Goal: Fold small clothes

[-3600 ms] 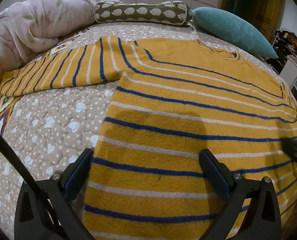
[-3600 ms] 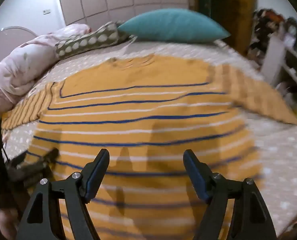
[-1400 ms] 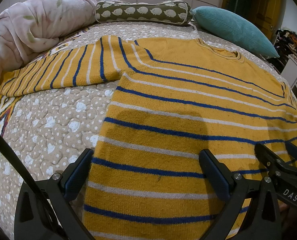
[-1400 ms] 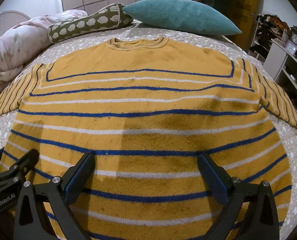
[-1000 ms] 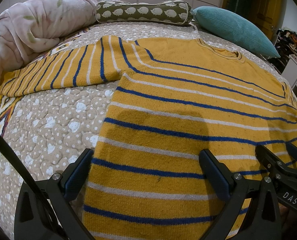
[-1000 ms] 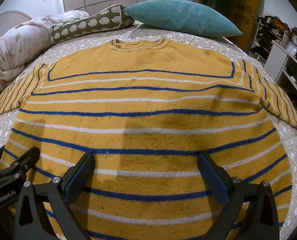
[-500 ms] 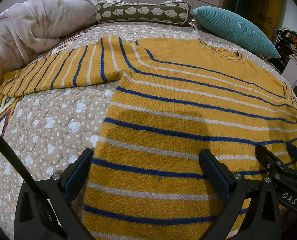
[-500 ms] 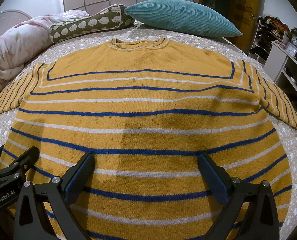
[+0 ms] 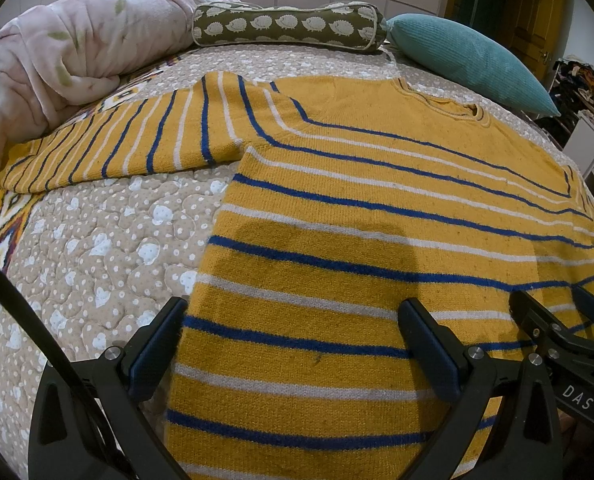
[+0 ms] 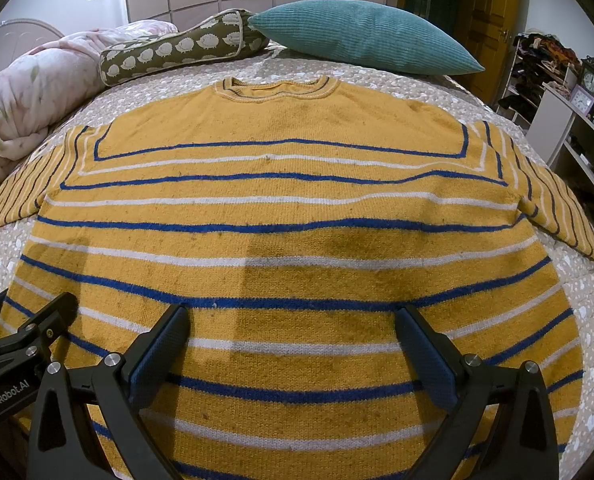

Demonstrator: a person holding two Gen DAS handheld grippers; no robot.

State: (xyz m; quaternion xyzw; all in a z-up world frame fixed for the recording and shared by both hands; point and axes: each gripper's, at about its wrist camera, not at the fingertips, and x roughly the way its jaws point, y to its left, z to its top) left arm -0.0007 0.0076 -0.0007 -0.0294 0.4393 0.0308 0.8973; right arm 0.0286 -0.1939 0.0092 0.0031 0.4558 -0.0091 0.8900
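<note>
beige quilted bedspread carries a mustard striped sweater spread flat, collar toward a teal pillow; left gripper and right gripper hover wide apart above its hem.

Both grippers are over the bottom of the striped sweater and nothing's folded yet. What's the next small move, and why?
Probably move the left gripper out to the left sleeve and pinch near its cuff. The sweater lies flat and face up on the bedspread, both sleeves spread out, and both grippers, the right gripper too, are open and holding nothing, so folding a sleeve across the body looks like the natural start.
</note>
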